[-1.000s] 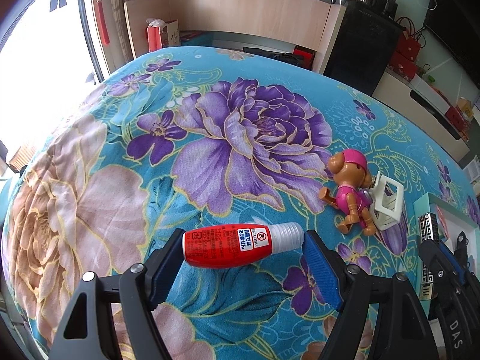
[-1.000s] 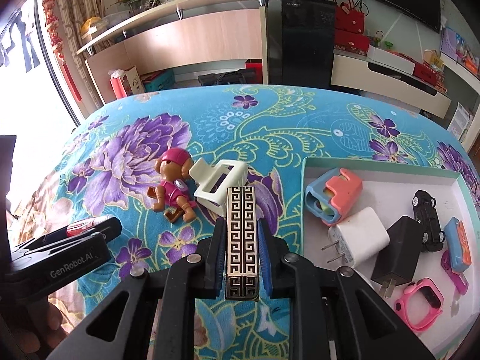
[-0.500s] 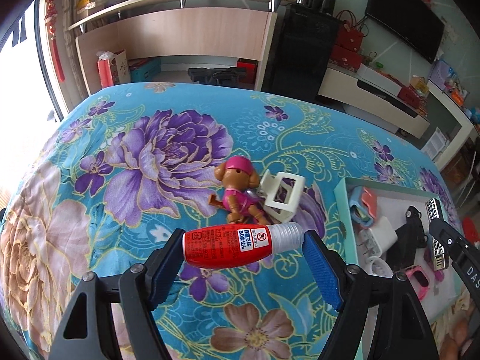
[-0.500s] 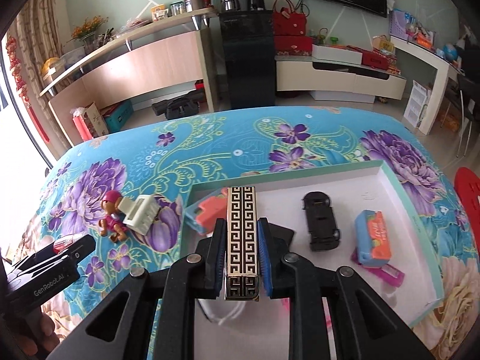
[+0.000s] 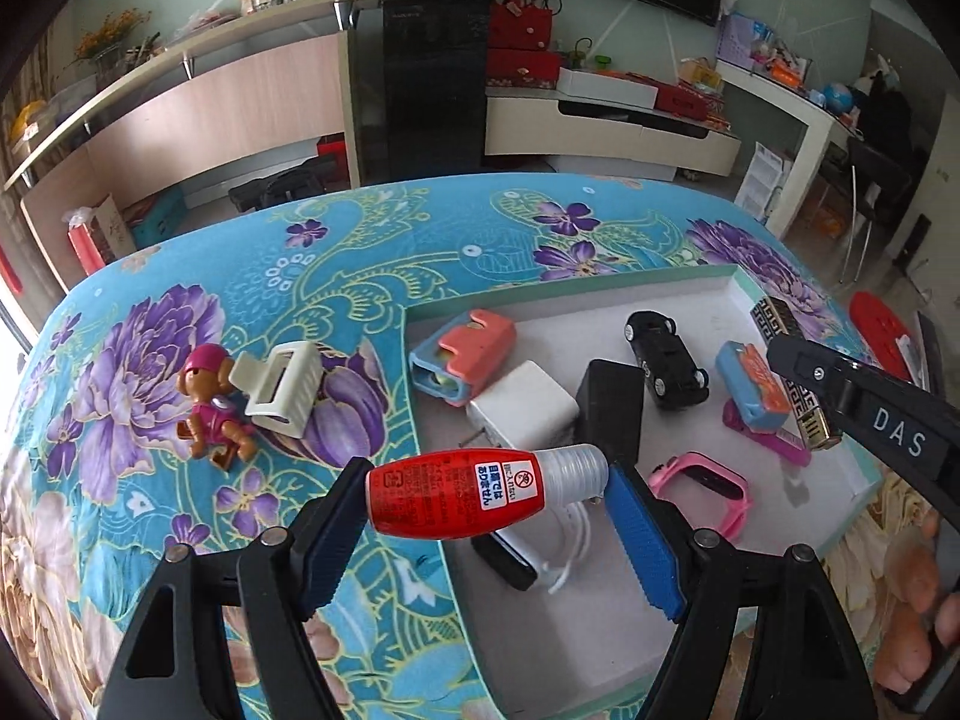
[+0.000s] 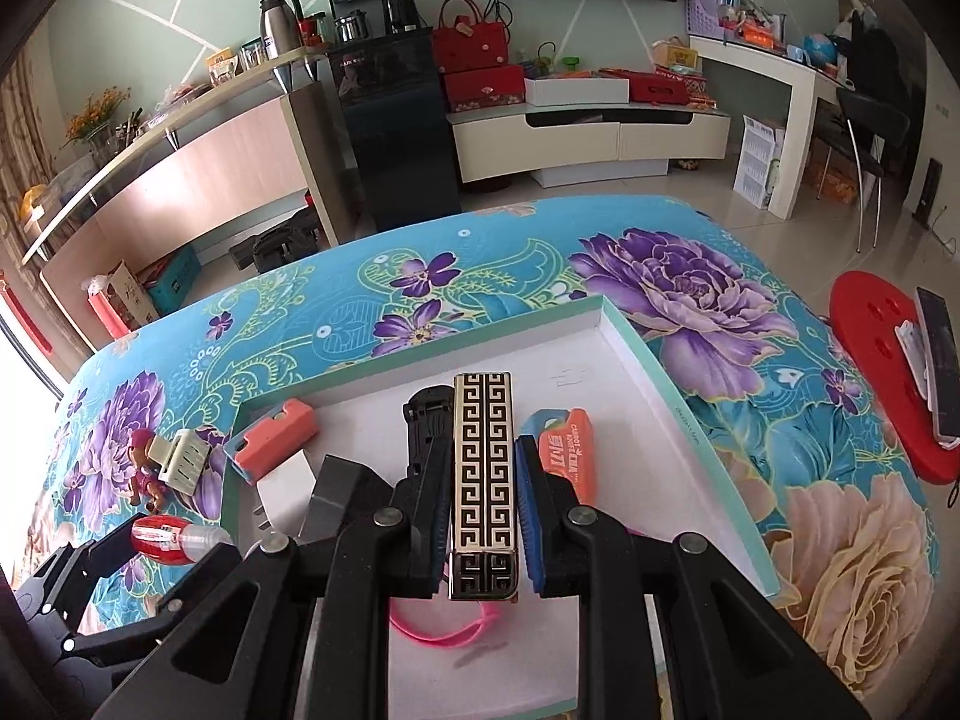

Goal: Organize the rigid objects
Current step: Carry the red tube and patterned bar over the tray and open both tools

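My left gripper [image 5: 483, 504] is shut on a small red bottle with a clear cap [image 5: 462, 501], held crosswise above the left edge of the white tray [image 5: 798, 300]. My right gripper [image 6: 483, 480] is shut on a black-and-gold patterned bar [image 6: 483, 468], held above the tray's [image 6: 624, 336] middle; the bar also shows in the left wrist view [image 5: 780, 324]. In the tray lie a black toy car [image 5: 666, 360], a white charger [image 5: 522, 408], a black charger [image 5: 609, 408], a pink watch [image 5: 708, 486] and a blue-orange case [image 5: 465, 354].
A pink toy dog [image 5: 210, 408] and a cream hair claw [image 5: 282, 387] lie on the floral cloth left of the tray. A blue-orange box [image 5: 753, 384] sits on a magenta piece at the tray's right. A red stool [image 6: 882, 354] stands right of the table.
Both grippers have moved right, from over the cloth to over the tray, each still holding its object.
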Tool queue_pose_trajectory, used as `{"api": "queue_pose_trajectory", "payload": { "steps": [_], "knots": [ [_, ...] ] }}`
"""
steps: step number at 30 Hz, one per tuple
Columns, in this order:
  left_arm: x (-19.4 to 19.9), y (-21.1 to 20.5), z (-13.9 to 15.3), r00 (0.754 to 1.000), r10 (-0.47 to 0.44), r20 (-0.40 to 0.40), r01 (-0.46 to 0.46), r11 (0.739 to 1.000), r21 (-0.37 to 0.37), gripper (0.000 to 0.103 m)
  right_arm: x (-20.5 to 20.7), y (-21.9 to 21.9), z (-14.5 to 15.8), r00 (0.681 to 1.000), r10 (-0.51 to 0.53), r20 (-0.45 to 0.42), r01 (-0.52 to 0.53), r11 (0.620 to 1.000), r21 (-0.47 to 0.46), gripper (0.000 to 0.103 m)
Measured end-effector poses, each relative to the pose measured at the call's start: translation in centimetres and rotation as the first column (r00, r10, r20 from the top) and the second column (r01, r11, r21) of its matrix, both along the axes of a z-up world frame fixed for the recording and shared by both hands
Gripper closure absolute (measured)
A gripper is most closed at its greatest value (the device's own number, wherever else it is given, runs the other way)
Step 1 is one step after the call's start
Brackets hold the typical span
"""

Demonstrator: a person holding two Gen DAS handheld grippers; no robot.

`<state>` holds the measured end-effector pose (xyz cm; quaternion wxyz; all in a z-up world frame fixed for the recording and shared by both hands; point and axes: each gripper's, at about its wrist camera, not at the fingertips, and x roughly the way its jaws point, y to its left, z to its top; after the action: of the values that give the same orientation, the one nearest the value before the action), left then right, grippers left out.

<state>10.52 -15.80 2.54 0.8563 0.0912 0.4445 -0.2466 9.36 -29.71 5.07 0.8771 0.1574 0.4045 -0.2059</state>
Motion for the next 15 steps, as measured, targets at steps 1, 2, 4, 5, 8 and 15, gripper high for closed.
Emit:
{"api": "queue_pose_trajectory", "payload": {
  "steps": [1,2,4,5,8,15],
  "knots": [
    [-0.2,-0.5,-0.2,1.000,-0.009,-0.001,0.009,1.000,0.007,0.022,0.1,-0.1,-0.3,1.000,0.006,-0.010,-0.005,1.000,0.004,0.082],
    [-0.3,-0.8,-0.3,1.000,-0.017,0.000,0.017,1.000,0.013,0.022,0.2,-0.1,-0.6,1.000,0.012,-0.020,-0.012,1.000,0.006,0.082],
    [-0.6,-1.4,-0.5,0.999,-0.032,0.001,0.032,0.999,0.023,0.022,0.3,0.0,-1.2,0.999,0.027,-0.035,-0.027,0.999,0.017,0.082],
    [-0.7,-1.6,-0.6,0.999,-0.037,0.000,0.037,0.999,0.028,0.022,0.4,0.0,-1.4,0.999,0.035,-0.039,-0.034,0.999,0.025,0.082],
    [-0.8,-2.2,-1.0,0.999,-0.047,-0.006,0.047,0.998,0.047,0.022,0.6,0.2,-1.8,0.997,0.055,-0.047,-0.054,0.998,0.035,0.082],
    [-1.2,-2.6,-1.1,0.999,-0.053,0.011,0.052,0.996,0.075,0.022,0.6,-0.2,-2.8,0.996,0.057,-0.075,-0.052,0.996,0.066,0.082]
  ]
}}
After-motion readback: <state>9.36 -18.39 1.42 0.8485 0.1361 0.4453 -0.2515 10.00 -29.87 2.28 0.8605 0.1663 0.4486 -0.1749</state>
